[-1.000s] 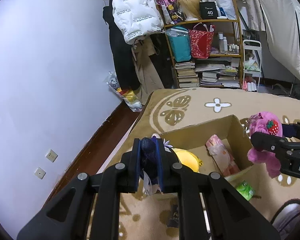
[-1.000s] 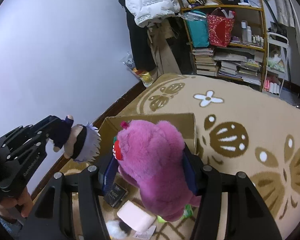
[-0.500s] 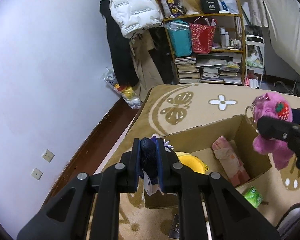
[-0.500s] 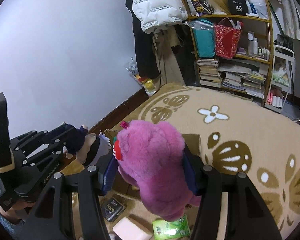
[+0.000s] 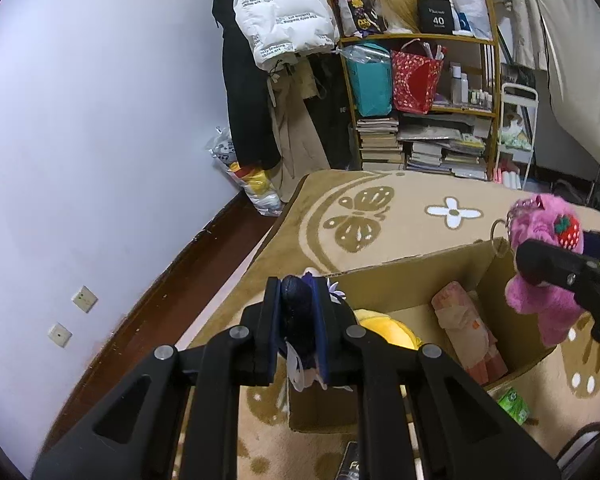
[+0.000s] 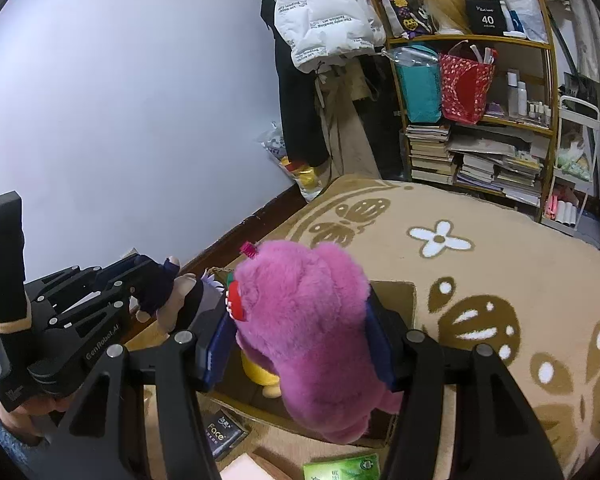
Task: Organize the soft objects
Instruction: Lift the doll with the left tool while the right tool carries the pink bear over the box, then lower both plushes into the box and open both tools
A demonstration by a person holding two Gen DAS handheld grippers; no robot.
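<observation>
Both light, squashy toys hang over the cardboard box (image 5: 412,272): left gripper (image 5: 298,332) pinches the small doll (image 5: 298,320), right gripper (image 6: 300,344) squeezes the pink plush (image 6: 304,320) mid-body.

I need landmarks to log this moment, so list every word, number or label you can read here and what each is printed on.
"40": black box on top of the shelf; smaller line under it too small.
"GenRobot.AI": side of the left gripper.
"Face": dark packet on the rug; rest blurred.
White puffer jacket: repeated print, mirrored, not reliably readable.
Green packet: print too blurred.
</observation>
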